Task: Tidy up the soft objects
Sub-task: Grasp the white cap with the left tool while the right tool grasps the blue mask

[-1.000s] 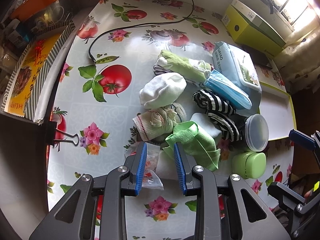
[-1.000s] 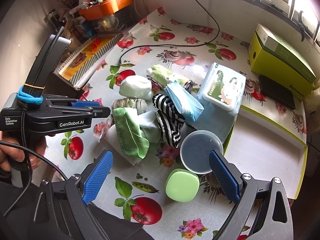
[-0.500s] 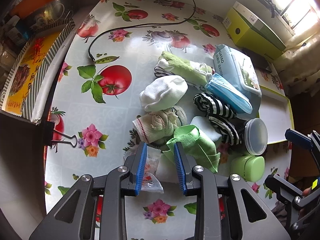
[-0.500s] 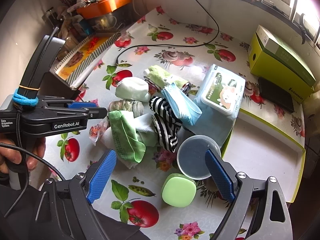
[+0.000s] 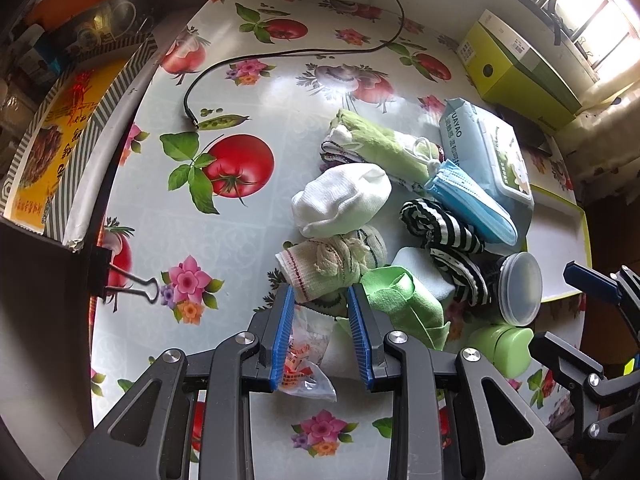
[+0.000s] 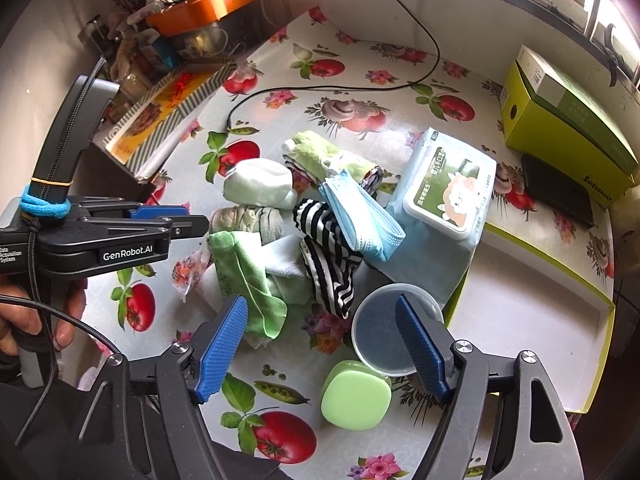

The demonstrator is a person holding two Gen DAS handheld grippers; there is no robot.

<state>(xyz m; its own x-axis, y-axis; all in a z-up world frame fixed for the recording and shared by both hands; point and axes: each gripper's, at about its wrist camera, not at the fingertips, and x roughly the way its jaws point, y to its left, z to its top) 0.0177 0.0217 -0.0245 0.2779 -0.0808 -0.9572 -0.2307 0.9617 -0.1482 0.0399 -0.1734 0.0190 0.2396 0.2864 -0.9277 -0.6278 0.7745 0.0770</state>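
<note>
**Soft pile on the desk, tray bare**

The soft things lie heaped mid-desk [image 6: 280, 60]: a white sock [image 5: 342, 200], a knotted cream sock [image 5: 332, 260], a green cloth [image 5: 404, 304], a striped black-and-white cloth [image 6: 326, 252], a blue face mask [image 6: 360, 216] and a green rolled towel [image 5: 376, 144]. A wet-wipe pack [image 6: 448, 196] leans over the rim of the yellow-edged tray [image 6: 532, 312], which shows only its white floor. A round lidded tub [image 6: 380, 332] and a green case [image 6: 356, 396] sit just beside the pile.

The left tongs [image 5: 320, 300] hang slightly parted, pinching nothing, over a small plastic packet [image 5: 304, 360]. The right tongs [image 6: 320, 312] are spread wide above the tub.
</note>
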